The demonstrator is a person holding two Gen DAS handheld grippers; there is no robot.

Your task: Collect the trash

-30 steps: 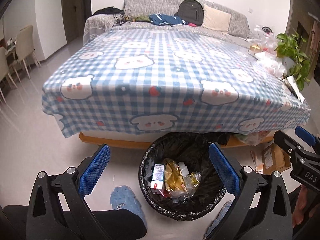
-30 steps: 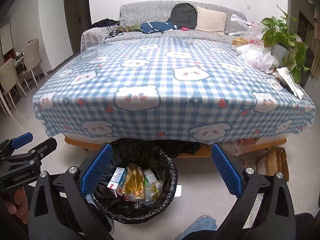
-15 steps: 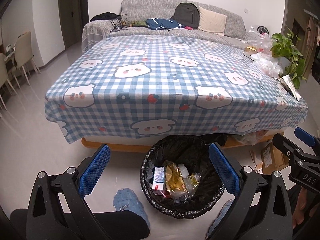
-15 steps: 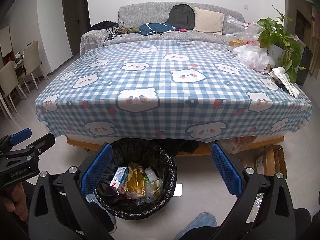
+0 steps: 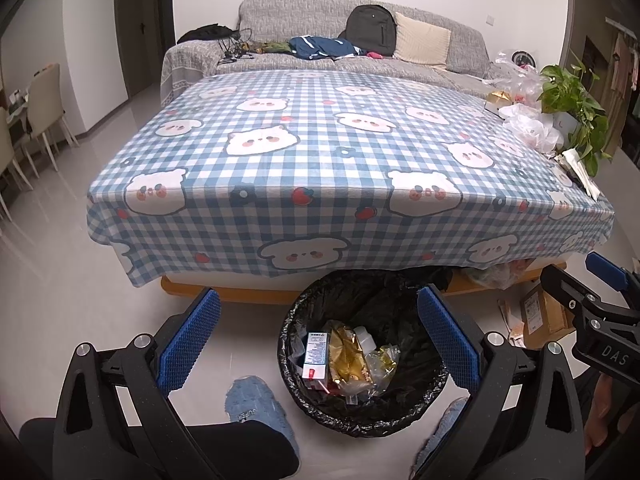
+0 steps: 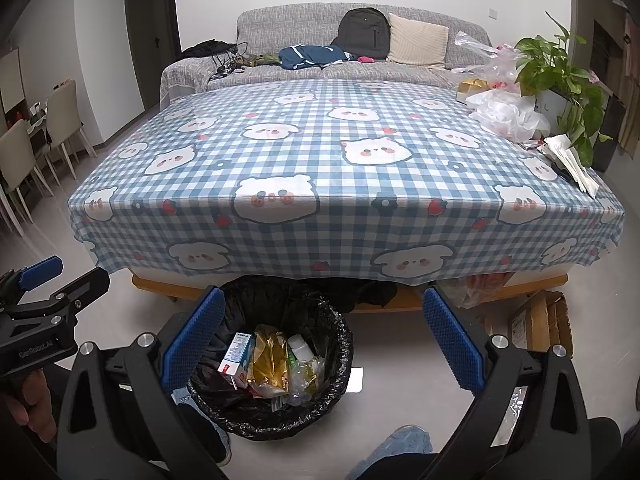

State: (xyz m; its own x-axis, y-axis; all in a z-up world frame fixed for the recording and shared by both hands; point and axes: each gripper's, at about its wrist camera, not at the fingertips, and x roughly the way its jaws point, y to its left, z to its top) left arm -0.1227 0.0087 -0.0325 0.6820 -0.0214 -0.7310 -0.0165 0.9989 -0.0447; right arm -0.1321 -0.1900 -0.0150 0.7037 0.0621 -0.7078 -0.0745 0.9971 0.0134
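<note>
Trash (image 5: 347,360) sits in the bin (image 5: 362,420) below the table's (image 5: 328,148) near edge
Floor lies bare left of the bin; left gripper (image 5: 318,342) and right gripper (image 6: 320,340) hang above, both spread wide, gripping nothing

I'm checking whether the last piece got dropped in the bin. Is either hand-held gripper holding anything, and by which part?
Nothing is held. The left hand-held gripper and right hand-held gripper are both open and empty above the trash bin.

Below me the black-lined bin (image 5: 360,364) stands upright on the floor, holding a small carton (image 5: 315,354), gold wrapper (image 5: 347,354) and clear plastic.
</note>
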